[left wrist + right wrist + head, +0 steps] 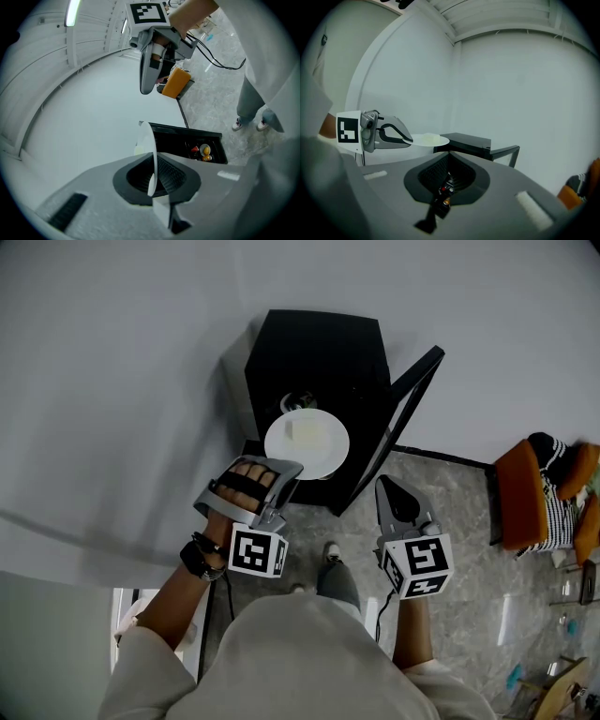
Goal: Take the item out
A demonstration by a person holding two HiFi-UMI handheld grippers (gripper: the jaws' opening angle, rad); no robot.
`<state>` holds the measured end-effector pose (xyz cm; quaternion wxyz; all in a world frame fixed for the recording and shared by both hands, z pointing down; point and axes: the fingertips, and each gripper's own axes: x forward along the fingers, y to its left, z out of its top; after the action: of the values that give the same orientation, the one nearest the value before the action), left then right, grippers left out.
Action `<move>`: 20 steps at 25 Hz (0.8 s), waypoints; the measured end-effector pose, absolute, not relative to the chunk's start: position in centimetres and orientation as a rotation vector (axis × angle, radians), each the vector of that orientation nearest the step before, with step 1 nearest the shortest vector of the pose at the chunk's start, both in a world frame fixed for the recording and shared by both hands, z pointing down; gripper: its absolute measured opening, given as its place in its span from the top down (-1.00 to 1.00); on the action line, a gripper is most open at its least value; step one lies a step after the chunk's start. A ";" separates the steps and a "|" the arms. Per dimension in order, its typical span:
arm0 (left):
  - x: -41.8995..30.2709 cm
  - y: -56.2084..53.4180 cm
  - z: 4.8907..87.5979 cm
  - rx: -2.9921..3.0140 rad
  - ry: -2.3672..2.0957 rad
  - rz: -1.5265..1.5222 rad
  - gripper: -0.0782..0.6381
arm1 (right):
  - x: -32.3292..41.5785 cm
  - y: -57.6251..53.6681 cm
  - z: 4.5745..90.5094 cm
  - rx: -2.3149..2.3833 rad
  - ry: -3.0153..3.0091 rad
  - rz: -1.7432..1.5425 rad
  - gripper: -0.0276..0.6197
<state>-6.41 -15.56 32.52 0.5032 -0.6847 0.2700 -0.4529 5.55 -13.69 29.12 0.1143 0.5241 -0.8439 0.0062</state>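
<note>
Pinching plate [307,442] rim at 7 o'clock in left gripper [286,474] — best drawing it out level, clearing oven door [405,413] at 3 o'clock — right gripper [386,486] hanging at 5 o'clock, jaws pressed together, empty.

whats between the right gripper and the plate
Nothing: in the right gripper view, bare air runs from the right gripper to the white plate held by the left gripper.

No text, label, brand or number can be read anywhere; the left claw [289,471] and right claw [388,486] carry only black-and-white square marker patterns.
</note>
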 end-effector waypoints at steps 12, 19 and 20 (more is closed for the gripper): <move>-6.7 -15.6 33.0 -1.649 0.640 -1.112 0.74 | 5.5 -14.0 29.6 1.535 -2.467 0.022 0.90; -6.7 -15.6 32.7 -1.655 0.652 -1.099 0.74 | 5.4 -14.3 30.1 1.527 -2.465 0.021 0.90; -6.7 -15.7 32.7 -1.652 0.652 -1.098 0.74 | 5.4 -14.4 30.2 1.527 -2.465 0.022 0.90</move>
<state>-6.68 -15.66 32.73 0.5028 -0.6840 0.2697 -0.4545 5.36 -14.38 30.16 0.1207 0.5228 -0.8439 0.0074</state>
